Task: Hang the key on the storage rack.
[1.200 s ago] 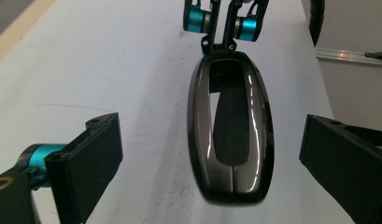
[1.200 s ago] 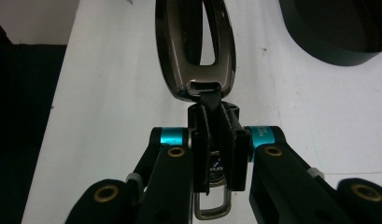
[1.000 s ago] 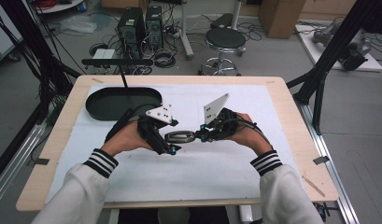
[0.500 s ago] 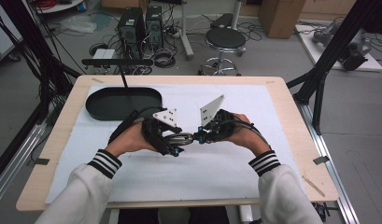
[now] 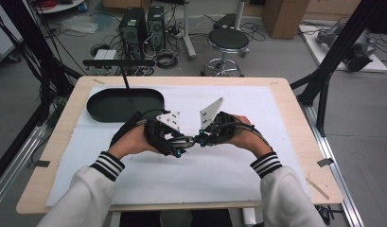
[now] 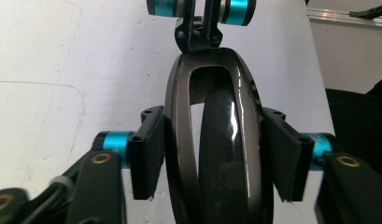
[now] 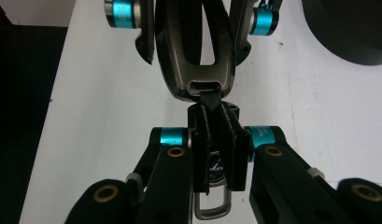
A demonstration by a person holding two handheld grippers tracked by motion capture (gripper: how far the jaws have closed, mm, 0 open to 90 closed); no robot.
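A glossy dark-grey oval fob (image 6: 177, 116) hangs between my two grippers over the middle of the white mat (image 5: 229, 175). My left gripper (image 6: 212, 154) has just been closing its jaws, and its pads (image 6: 144, 154) now press on the fob's two long sides. A black strap (image 7: 212, 105) runs from the fob's narrow end (image 7: 179, 70) to a metal ring (image 7: 211, 207). My right gripper (image 7: 220, 158) is shut on that strap. In the high view the left gripper (image 5: 178, 144) and the right gripper (image 5: 200, 140) meet tip to tip, with the fob (image 5: 184, 140) between them.
A black oval tray (image 5: 125, 104) lies at the back left of the mat, with a thin black post and crossbar (image 5: 119, 64) rising behind it. The wooden table edge (image 5: 295, 109) borders the mat on the right. A stool (image 5: 227, 40) stands beyond the table.
The left gripper's jaws have come together onto the sides of the fob. Both hands stay in about the same place, and the right gripper keeps its hold on the strap.
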